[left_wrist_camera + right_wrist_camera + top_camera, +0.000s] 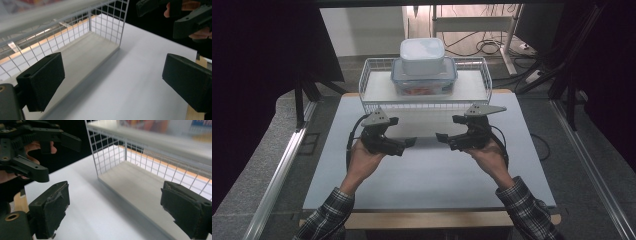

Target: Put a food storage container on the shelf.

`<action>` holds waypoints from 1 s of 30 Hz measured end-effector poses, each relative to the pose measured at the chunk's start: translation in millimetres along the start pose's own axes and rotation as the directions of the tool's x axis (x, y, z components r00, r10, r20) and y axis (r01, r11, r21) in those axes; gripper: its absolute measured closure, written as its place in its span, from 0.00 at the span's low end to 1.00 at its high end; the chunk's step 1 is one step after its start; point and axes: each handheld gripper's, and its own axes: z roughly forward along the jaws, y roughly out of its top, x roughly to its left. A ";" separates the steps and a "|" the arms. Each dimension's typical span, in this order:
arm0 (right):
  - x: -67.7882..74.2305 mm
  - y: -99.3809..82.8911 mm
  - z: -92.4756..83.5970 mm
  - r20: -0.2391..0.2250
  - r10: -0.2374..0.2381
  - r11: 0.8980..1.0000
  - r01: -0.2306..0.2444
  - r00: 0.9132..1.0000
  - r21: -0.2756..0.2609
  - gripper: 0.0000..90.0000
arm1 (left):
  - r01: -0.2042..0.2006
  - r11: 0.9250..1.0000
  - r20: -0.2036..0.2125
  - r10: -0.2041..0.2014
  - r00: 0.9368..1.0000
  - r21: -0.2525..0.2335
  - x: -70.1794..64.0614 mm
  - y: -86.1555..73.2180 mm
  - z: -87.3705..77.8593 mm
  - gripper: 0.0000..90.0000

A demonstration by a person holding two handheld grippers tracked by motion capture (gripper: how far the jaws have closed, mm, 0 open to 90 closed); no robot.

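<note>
Both sets of jaws stand wide apart with nothing between them. The left gripper [411,142] and right gripper [441,136] face each other tip to tip, low over the white table [427,175], just in front of the wire rack [377,102]. In the left gripper view my two black pads frame bare table and the rack's lower board [82,57]; the right gripper view shows the same from the other side, pads either side of that board [135,185].

Further out, on the rack's upper shelf at the far side of the table, sits the clear container with the blue-rimmed lid [424,81], and on top of it the white lidded box [422,55]. Neither gripper is touching them; they're well above and beyond my jaws.

I read this as the approach step: both hands lined up in front of the rack, nothing gripped yet. Next I'd raise both grippers to the upper shelf, spread them left and right of the stack, and close in on the container's sides evenly so the white box on top doesn't slide off. The rack's raised wire rim needs clearing on the way.
</note>
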 end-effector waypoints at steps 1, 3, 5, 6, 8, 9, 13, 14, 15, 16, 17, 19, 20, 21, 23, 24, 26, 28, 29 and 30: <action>0.4 -3.5 0.0 0.002 -0.003 1.000 0.003 1.000 0.006 0.07 | -0.004 1.000 0.000 0.004 1.000 0.003 -1.7 -3.8 0.0 0.04; 0.7 -10.4 0.0 0.002 -0.004 1.000 0.004 1.000 0.017 0.06 | -0.004 1.000 0.003 0.004 1.000 0.009 -4.7 -11.5 0.2 0.04; 0.6 -18.6 -0.5 -0.006 -0.002 1.000 0.002 1.000 0.028 0.05 | 0.004 1.000 0.009 -0.004 1.000 -0.001 -7.6 -19.8 0.8 0.04; 0.3 -21.5 -0.8 -0.007 -0.003 0.999 0.003 1.000 0.034 0.05 | 0.007 1.000 0.015 -0.007 1.000 -0.004 -8.6 -24.0 1.1 0.03; -0.1 -29.5 -1.5 -0.002 0.001 0.999 -0.001 1.000 0.045 0.04 | 0.010 1.000 0.016 -0.010 1.000 -0.003 -11.0 -32.3 2.5 0.03; -0.5 -33.1 -1.4 0.002 0.003 0.999 -0.003 1.000 0.053 0.03 | 0.011 1.000 0.015 -0.011 1.000 0.001 -12.2 -36.0 3.3 0.03; -2.2 -45.4 -2.3 0.015 0.004 0.996 -0.005 1.000 0.084 0.01 | 0.016 1.000 0.014 -0.016 1.000 0.015 -16.0 -49.0 5.3 0.03; -2.5 -48.2 -2.9 0.014 0.007 0.996 -0.008 1.000 0.088 0.01 | 0.019 1.000 0.013 -0.019 1.000 0.018 -16.6 -52.1 5.5 0.03; -2.6 -50.9 -3.7 0.017 0.008 0.996 -0.009 1.000 0.089 0.00 | 0.021 1.000 0.011 -0.021 1.000 0.022 -17.2 -55.0 5.2 0.03; -2.6 -53.4 -4.7 0.021 0.005 0.996 -0.007 1.000 0.087 0.00 | 0.021 1.000 0.007 -0.021 1.000 0.023 -17.4 -57.9 4.6 0.03; -2.4 -55.7 -5.9 0.025 0.005 0.996 -0.007 1.000 0.084 0.00 | 0.023 0.999 0.005 -0.023 1.000 0.025 -17.6 -60.4 4.0 0.02; -1.7 -59.9 -8.1 0.033 0.008 0.996 -0.010 0.999 0.087 0.00 | 0.026 0.999 -0.001 -0.026 1.000 0.030 -18.2 -64.7 2.1 0.02; -1.4 -61.8 -9.1 0.037 0.007 0.996 -0.010 0.999 0.090 0.00 | 0.026 0.999 -0.005 -0.025 1.000 0.031 -18.5 -66.6 0.9 0.02; -0.9 -63.6 -10.1 0.041 0.006 0.996 -0.010 0.999 0.091 0.00 | 0.027 0.999 -0.007 -0.027 1.000 0.033 -19.1 -68.7 -0.2 0.02; 0.2 -66.8 -12.2 0.048 0.006 0.996 -0.011 0.999 0.093 0.00 | 0.028 0.999 -0.015 -0.028 0.999 0.036 -20.6 -73.0 -2.5 0.02; 0.7 -68.2 -13.4 0.050 0.006 0.995 -0.011 0.999 0.095 0.00 | 0.028 0.999 -0.019 -0.027 0.999 0.039 -21.5 -75.3 -3.5 0.02; 1.7 -70.7 -16.0 0.053 0.004 0.995 -0.010 0.999 0.098 0.00 | 0.029 0.999 -0.026 -0.028 0.999 0.045 -23.4 -80.1 -5.0 0.02; 2.6 -73.4 -17.9 0.055 0.008 0.995 -0.013 0.998 0.097 0.00 | 0.030 0.998 -0.033 -0.028 0.999 0.050 -24.9 -84.8 -6.5 0.02; 3.1 -74.9 -18.7 0.055 0.012 0.995 -0.017 0.998 0.097 0.00 | 0.031 0.998 -0.034 -0.029 0.999 0.053 -25.5 -87.0 -7.2 0.02; 3.5 -76.7 -19.5 0.052 0.015 0.995 -0.020 0.999 0.097 0.00 | 0.032 0.998 -0.038 -0.030 0.999 0.055 -25.9 -89.2 -8.0 0.02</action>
